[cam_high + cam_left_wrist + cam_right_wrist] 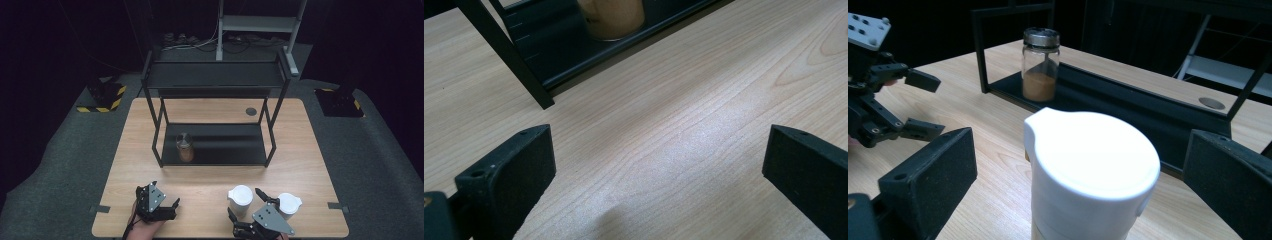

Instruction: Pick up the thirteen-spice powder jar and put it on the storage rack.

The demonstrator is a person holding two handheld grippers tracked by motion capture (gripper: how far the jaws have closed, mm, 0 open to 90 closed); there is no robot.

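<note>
— Where is your right gripper (247,206)?

— Its jaws stand wide apart either side of the white lidded plastic container (1093,175) on the light wooden desk (310,150), not touching it.

— Your left gripper (171,209)?

— Jaws wide, holding nothing. The glass jar of brown powder (185,147) stands on the black metal rack's (215,77) lower shelf.

Matt wood-grain table (684,130), glass jar (1040,65), smooth white plastic container (1088,180)

White-lidded jar (1093,175) upright, between open jaws
</note>
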